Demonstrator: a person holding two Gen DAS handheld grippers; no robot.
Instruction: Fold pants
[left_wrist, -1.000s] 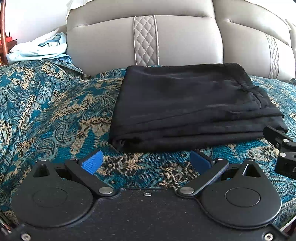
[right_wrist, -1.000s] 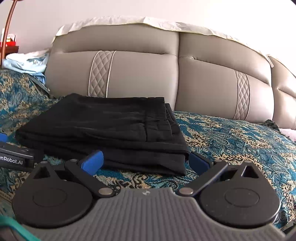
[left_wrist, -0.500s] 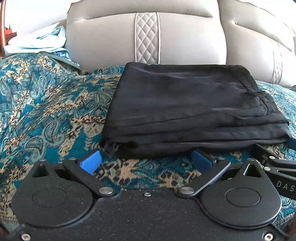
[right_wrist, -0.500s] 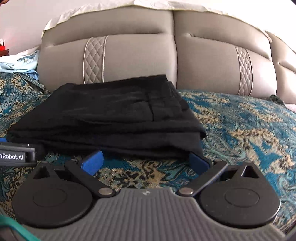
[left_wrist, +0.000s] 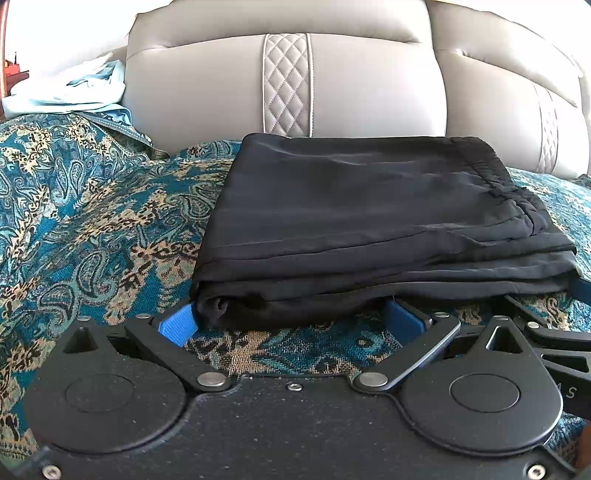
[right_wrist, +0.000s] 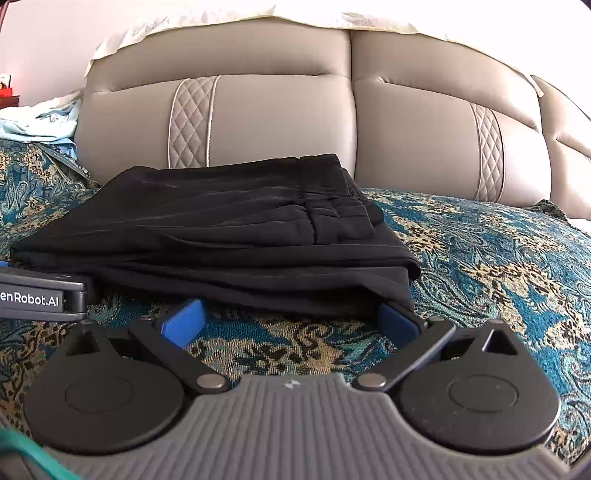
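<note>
A big bed fills both views, with a tan padded headboard (left_wrist: 288, 85) at the back and a blue and gold patterned blanket (left_wrist: 92, 229) spread over it. A pile of pale blue cloth (left_wrist: 70, 92) sits at the far left by the headboard.

The black pants (left_wrist: 369, 221) lie flat on the blanket in the middle, folded into a thick stack of layers. The long side of the stack runs left to right. The bunched waistband end points to the right.

The left gripper (left_wrist: 291, 319) sits low on the blanket, right at the near edge of the pants, by the left corner. Its 2 blue fingers (left_wrist: 177, 325) are spread wide apart, and the edge of the pants lies between them. The right gripper (right_wrist: 291, 319) is at the same near edge, by the right corner. Its 2 fingers (right_wrist: 184, 321) are spread wide too, holding nothing.

In the right view, the side of the left gripper shows white letters that read "enRobot.AI".
</note>
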